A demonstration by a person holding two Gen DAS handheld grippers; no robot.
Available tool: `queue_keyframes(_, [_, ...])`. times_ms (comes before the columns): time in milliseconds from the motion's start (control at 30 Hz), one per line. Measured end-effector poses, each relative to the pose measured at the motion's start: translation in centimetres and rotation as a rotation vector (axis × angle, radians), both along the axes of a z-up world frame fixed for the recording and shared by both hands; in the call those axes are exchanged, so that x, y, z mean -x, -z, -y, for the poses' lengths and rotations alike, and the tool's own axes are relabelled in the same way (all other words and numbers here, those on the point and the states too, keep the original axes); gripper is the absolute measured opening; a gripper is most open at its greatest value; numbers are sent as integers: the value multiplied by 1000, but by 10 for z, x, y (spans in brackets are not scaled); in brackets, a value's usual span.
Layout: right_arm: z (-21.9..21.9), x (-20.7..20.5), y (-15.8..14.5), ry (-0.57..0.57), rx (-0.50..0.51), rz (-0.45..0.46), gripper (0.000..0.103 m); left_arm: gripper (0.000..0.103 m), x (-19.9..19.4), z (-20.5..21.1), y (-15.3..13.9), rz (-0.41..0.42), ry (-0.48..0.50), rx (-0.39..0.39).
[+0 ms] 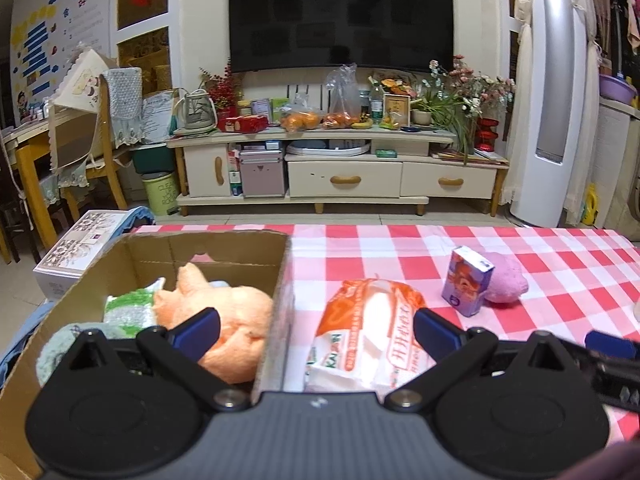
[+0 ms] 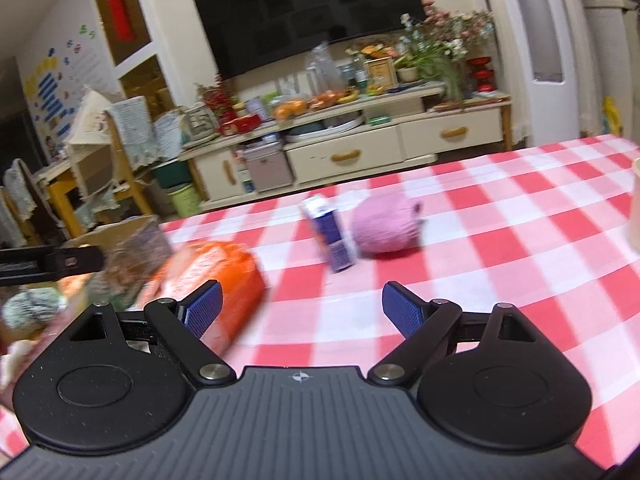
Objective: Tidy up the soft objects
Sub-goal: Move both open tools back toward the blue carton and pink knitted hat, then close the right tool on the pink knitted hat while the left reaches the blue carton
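Observation:
A cardboard box (image 1: 208, 250) stands at the table's left, holding an orange plush toy (image 1: 228, 312), a green-and-white pack (image 1: 130, 308) and a grey-green soft thing (image 1: 54, 350). An orange tissue pack (image 1: 368, 332) lies on the checked cloth just right of the box. Farther right stand a small purple carton (image 1: 466, 282) and a pink plush ball (image 1: 506, 282) behind it. My left gripper (image 1: 316, 328) is open, straddling the box wall and the tissue pack. My right gripper (image 2: 300, 310) is open above the cloth, with the tissue pack (image 2: 218, 268) at its left finger, and the carton (image 2: 330, 236) and pink ball (image 2: 386, 226) ahead.
The red-and-white checked tablecloth (image 1: 560, 248) covers the table. The right gripper's fingertip (image 1: 610, 344) shows at the right edge of the left wrist view. A white object (image 2: 634, 204) sits at the table's right. A patterned box (image 1: 78, 250) lies on the floor left of the table.

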State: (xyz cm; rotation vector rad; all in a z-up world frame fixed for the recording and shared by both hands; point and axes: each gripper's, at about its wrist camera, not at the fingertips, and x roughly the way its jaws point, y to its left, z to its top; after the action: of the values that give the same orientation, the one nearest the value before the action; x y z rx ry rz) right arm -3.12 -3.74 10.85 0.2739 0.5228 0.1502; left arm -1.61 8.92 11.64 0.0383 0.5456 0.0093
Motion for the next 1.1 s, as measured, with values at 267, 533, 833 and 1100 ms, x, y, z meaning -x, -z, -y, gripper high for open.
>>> queue_keyframes(267, [22,-26,17,97,90,12,103,102,1,16,6,-2,32,-23])
queue_keyframes(533, [45,-72,36,131,78,-4,103,102,-1,34,13,3,64,-31])
queue_keyframes(833, [52,-122,44,110,-6,-16,103,102,-5,57,25,-8,93,-40])
queue_keyframes(1100, [45,-158,53,89,-35,-53,103,102,-4,79,34,-6,124,-90])
